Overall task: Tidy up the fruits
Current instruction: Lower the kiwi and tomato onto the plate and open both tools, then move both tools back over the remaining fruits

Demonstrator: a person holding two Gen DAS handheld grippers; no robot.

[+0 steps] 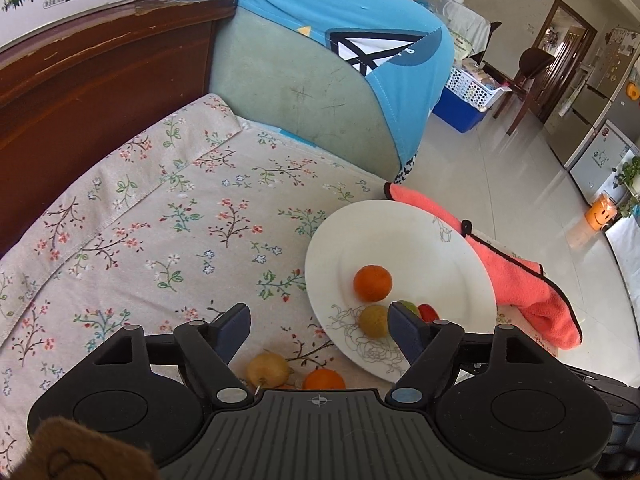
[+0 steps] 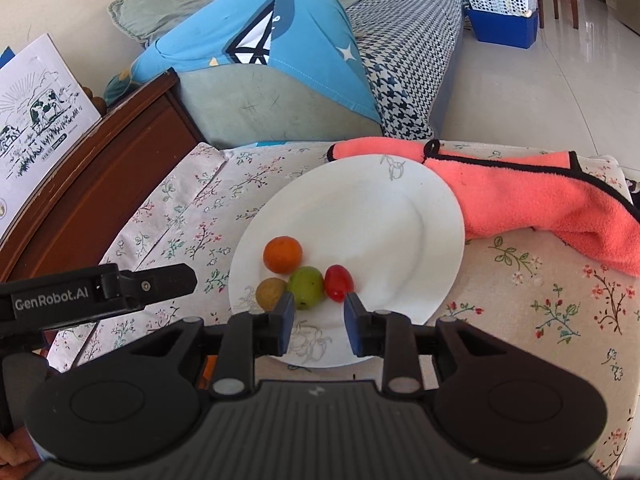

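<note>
A white plate (image 2: 380,216) lies on the floral cloth. On it sit an orange (image 2: 282,254), a green fruit (image 2: 306,287), a small brownish fruit (image 2: 270,293) and a red tomato (image 2: 338,282). My right gripper (image 2: 318,312) is open and empty, just in front of the green fruit and tomato. My left gripper (image 1: 318,320) is open and empty over the plate's (image 1: 400,232) left edge. Below it on the cloth lie a yellow fruit (image 1: 267,369) and a second orange (image 1: 324,379). The left gripper also shows in the right wrist view (image 2: 176,278).
A pink towel (image 2: 540,200) lies behind and right of the plate. A wooden cabinet (image 1: 92,76) stands left, a sofa with a blue cushion (image 2: 256,52) behind. The table edge drops to tiled floor on the right.
</note>
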